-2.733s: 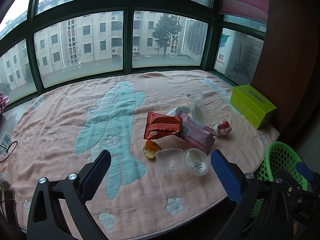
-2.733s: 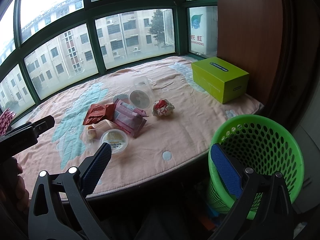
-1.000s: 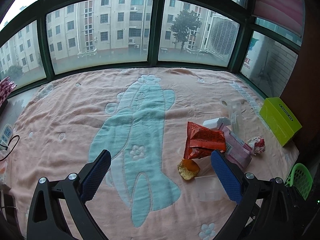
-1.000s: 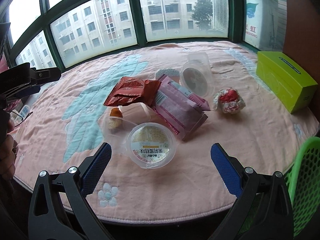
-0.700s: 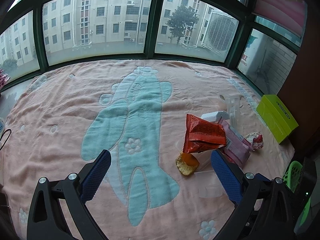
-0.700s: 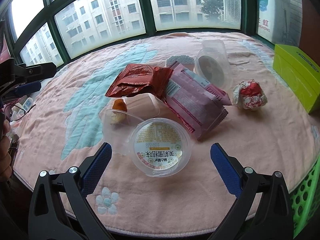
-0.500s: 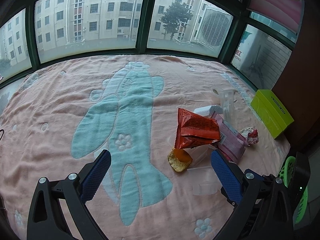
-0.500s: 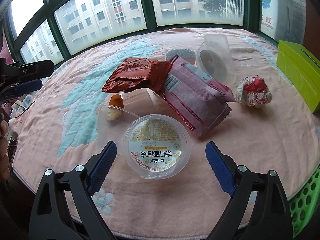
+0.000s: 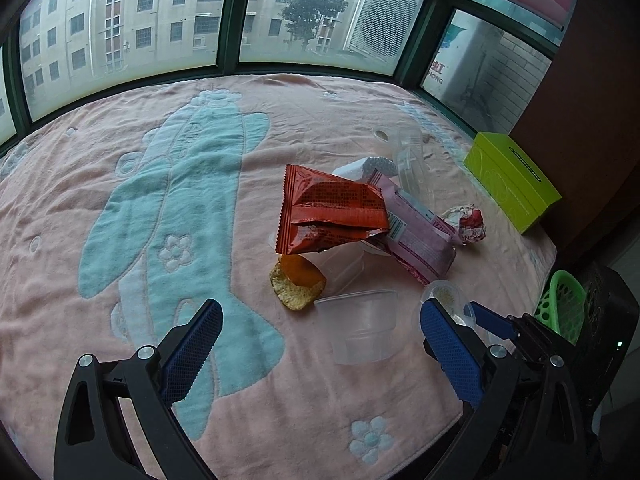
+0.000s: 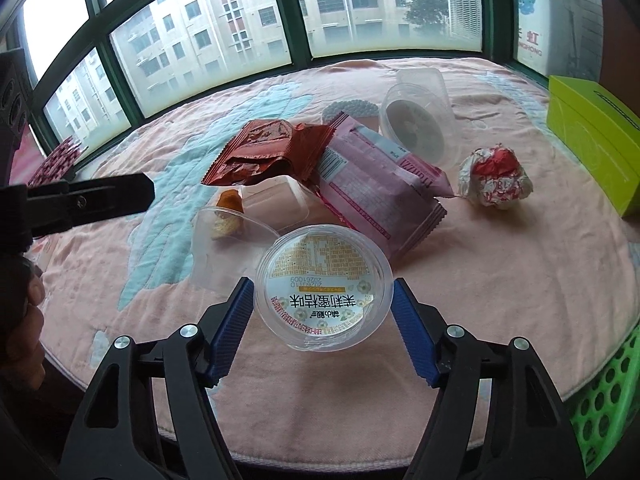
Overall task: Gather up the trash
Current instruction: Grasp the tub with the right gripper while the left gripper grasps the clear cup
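While my left fingers [image 9: 320,344] stay wide apart, my right fingers [image 10: 323,314] hug the pudding cup [image 10: 323,288].
It sits on the pink blanket [image 10: 520,264], touching the clear cup [image 10: 224,248].

I am looking into a home, at a bay window seat in an apartment. A pink blanket [image 9: 120,184] with a pale blue cartoon figure covers the ledge, curved dark green window frames [image 9: 228,20] wrap round it, and apartment blocks [image 10: 224,20] stand outside. A green tissue box [image 9: 512,184] and snack wrappers [image 9: 332,212] lie on it.
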